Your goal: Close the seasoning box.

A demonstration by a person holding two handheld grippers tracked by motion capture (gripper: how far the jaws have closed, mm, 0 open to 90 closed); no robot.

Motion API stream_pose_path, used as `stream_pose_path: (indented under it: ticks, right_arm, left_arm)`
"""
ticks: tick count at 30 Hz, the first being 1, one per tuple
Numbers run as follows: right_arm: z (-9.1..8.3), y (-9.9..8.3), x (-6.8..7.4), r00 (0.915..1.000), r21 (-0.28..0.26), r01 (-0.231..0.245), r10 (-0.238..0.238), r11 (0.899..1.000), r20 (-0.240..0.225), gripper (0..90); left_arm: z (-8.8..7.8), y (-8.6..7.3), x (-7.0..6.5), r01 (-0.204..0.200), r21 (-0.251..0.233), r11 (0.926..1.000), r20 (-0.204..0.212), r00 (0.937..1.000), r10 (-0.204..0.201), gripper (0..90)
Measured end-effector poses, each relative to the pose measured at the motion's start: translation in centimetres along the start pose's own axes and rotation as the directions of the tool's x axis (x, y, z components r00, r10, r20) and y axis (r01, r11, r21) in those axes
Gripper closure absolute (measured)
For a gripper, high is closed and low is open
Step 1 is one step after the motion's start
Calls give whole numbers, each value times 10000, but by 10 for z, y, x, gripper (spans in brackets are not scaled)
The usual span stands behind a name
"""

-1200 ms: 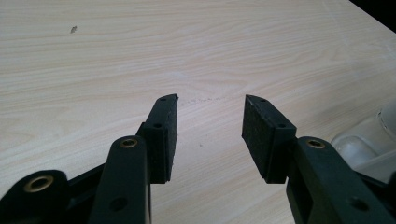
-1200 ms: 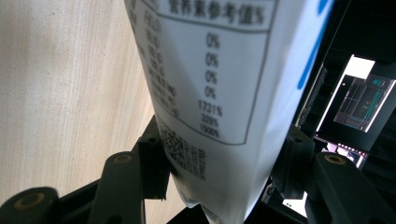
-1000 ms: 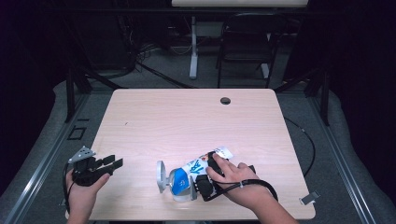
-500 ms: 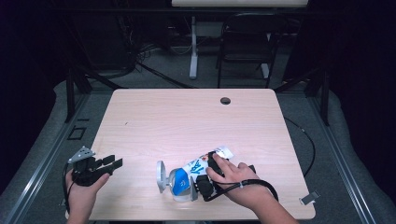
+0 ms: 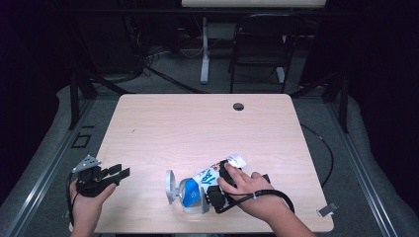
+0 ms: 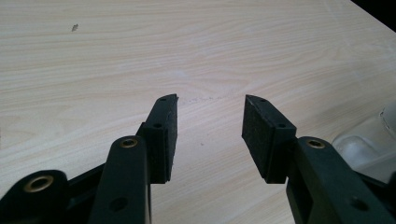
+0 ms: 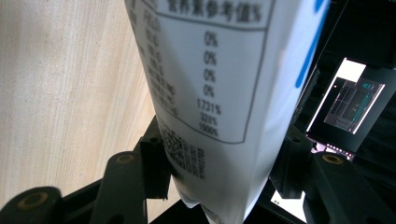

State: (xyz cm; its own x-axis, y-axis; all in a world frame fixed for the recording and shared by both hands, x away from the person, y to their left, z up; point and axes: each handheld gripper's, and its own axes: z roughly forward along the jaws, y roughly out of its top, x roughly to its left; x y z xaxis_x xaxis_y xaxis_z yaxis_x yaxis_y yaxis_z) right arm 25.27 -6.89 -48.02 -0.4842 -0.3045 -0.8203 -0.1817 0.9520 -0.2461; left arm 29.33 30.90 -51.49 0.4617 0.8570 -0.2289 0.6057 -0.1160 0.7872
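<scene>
A white pouch with blue print lies near the table's front edge, tilted from upper right to lower left. My right gripper sits under the person's right hand and is shut on the pouch. In the right gripper view the pouch shows a printed nutrition table, and both black pads press on its sides. A clear, glass-like vessel lies just left of the pouch's blue end. My left gripper hovers at the table's front left edge, open, with bare wood between its jaws.
The wooden table has a dark round cable hole at its far edge. A small grey clip hangs at the front right corner. A chair and a white stand post are behind the table.
</scene>
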Motion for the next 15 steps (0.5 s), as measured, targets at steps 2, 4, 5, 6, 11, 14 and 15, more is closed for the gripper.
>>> stream_pose_path:
  ticks: [2, 4, 5, 6, 11, 14, 15]
  right_arm:
    - [0, 0, 0, 10000, -6, 11, -11, 10000, 19, 493]
    - [0, 0, 0, 10000, -7, 14, -14, 10000, 16, 493]
    - [0, 0, 0, 10000, -7, 23, -23, 10000, 25, 493]
    - [1, 0, 1, 10000, -78, -29, 29, 10000, 42, 494]
    - [1, -1, 1, 9999, -183, -103, 104, 9998, 8, 494]
    - [1, 0, 1, 10000, -127, -72, 73, 9999, 15, 494]
    - [1, 0, 1, 10000, -128, -65, 65, 9999, 18, 494]
  left_arm:
    - [0, 0, 0, 7, 25, 10000, 15, 10000, -7, 563]
    - [0, 0, 0, 17, 23, 10000, 19, 10000, -17, 562]
    - [0, 0, 0, 23, 28, 10000, 18, 10000, -23, 562]
    - [0, 0, 0, 25, 29, 10000, 18, 10000, -25, 562]
    - [0, 0, 0, 31, 21, 10000, 13, 10000, -31, 562]
    - [0, 0, 1, 51, 27, 10000, 26, 10000, -51, 563]
    - [0, 0, 1, 47, 54, 10000, 13, 10000, -47, 563]
